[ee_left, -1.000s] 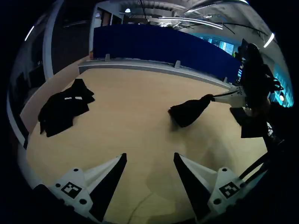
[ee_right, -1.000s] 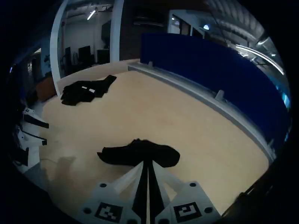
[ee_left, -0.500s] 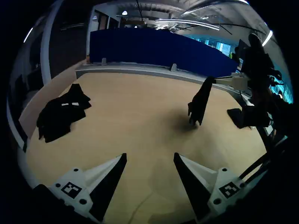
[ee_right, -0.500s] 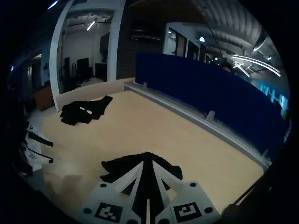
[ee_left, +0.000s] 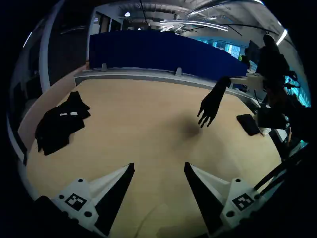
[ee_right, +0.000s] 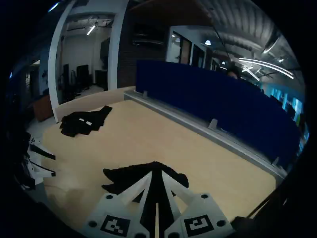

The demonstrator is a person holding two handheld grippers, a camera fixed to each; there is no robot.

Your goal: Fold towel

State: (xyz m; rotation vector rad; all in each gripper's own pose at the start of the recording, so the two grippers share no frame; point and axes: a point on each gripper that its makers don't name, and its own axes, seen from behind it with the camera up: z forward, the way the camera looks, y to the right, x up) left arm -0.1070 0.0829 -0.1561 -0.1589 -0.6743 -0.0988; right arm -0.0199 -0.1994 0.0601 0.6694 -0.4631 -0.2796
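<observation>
— Why does the left gripper [ee_left: 158,168] sit low, its fingers spread with nothing between them?
— Most likely it is kept ready to take a second corner. The bare counter [ee_left: 130,119] ahead of it leaves room to lay the cloth out

— And the black towel [ee_left: 210,105]?
— It hangs in the air over the counter, apparently clear of it, from the right gripper [ee_left: 232,79]. In the right gripper view the fingers [ee_right: 130,190] are pressed together, pinching the dark cloth bunched beneath them. Held by one end, the towel drops to its length, which should make an edge easier to find

— How many of each thing?
— Two grippers and one towel in the grip. One folded piece [ee_left: 249,123], flat and dark, lies near the person [ee_left: 277,67], perhaps already done. One heap of black cloths [ee_left: 59,123] lies at the far left corner, probably waiting; how many are in it cannot be told. One blue partition [ee_left: 158,49] stands behind the counter
</observation>
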